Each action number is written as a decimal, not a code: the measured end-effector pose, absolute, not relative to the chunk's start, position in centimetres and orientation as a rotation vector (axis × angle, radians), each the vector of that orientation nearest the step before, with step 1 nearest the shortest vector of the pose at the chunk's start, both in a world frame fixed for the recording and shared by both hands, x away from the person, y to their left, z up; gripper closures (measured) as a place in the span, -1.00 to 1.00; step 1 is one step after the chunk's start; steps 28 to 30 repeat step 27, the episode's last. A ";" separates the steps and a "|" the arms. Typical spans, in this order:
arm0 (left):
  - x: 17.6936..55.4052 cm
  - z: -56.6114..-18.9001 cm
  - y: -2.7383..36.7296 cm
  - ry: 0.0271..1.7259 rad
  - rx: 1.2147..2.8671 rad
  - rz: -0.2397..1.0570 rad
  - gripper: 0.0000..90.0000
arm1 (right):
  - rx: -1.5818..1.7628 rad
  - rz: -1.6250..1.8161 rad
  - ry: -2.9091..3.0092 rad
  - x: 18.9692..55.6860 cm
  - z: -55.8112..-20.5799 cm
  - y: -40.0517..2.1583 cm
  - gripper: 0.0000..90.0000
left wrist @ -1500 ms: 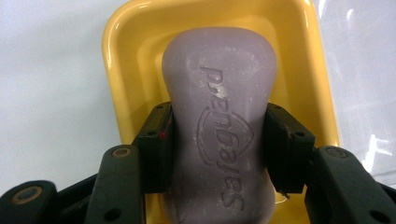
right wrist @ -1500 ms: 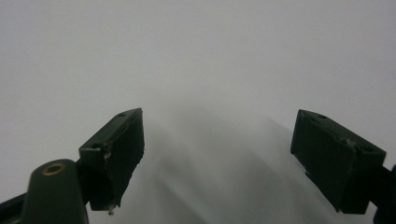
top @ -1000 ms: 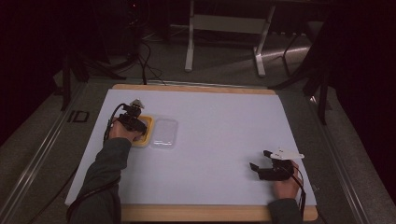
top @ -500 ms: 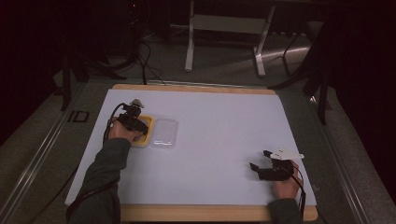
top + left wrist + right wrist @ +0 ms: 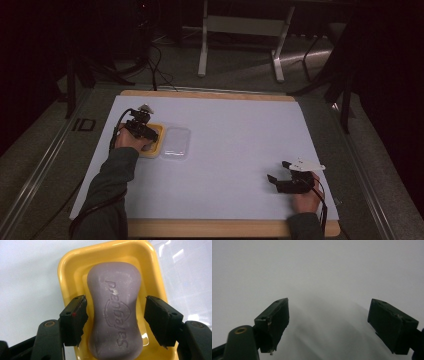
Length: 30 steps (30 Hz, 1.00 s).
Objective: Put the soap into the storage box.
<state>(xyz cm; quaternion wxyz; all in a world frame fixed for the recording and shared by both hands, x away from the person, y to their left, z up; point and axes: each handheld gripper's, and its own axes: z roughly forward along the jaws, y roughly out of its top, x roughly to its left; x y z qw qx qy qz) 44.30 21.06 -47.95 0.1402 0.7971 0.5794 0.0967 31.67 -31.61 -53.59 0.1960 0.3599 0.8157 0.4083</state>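
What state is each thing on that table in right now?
Soap bar: lying in the dish, free between the jaws.
Yellow dish: uncovered.
Clear lid: off, beside the dish.
Left hand-held gripper: open, jaws just opened.
Right hand-held gripper: open, nothing between the jaws.

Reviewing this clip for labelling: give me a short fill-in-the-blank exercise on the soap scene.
1. The purple soap bar lies in a ____ dish.
2. The left claw has just been opening; its jaws stand ____ beside the bar.
3. Beside the dish lies a ____ plastic lid.

Missing words: yellow; open; clear
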 end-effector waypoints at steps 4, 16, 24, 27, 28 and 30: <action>44.1 -47.5 20.8 1.652 2.298 0.288 -0.22 | 1.007 1.144 2.285 31.7 -53.6 -31.6 -0.62; 43.4 -45.9 19.4 1.557 2.302 0.306 -0.25 | 1.007 1.143 2.285 31.7 -53.6 -31.6 -0.62; 42.6 -45.7 18.0 1.475 2.322 0.318 -0.24 | 1.007 1.144 2.284 31.7 -53.6 -31.6 -0.62; 42.1 -46.0 17.3 1.421 2.332 0.315 -0.24 | 1.008 1.146 2.284 31.7 -53.6 -31.6 -0.62; 42.1 -46.0 17.3 1.421 2.332 0.315 -0.24 | 1.008 1.146 2.284 31.7 -53.6 -31.6 -0.62; 42.1 -46.0 17.3 1.421 2.332 0.315 -0.24 | 1.008 1.146 2.284 31.7 -53.6 -31.6 -0.62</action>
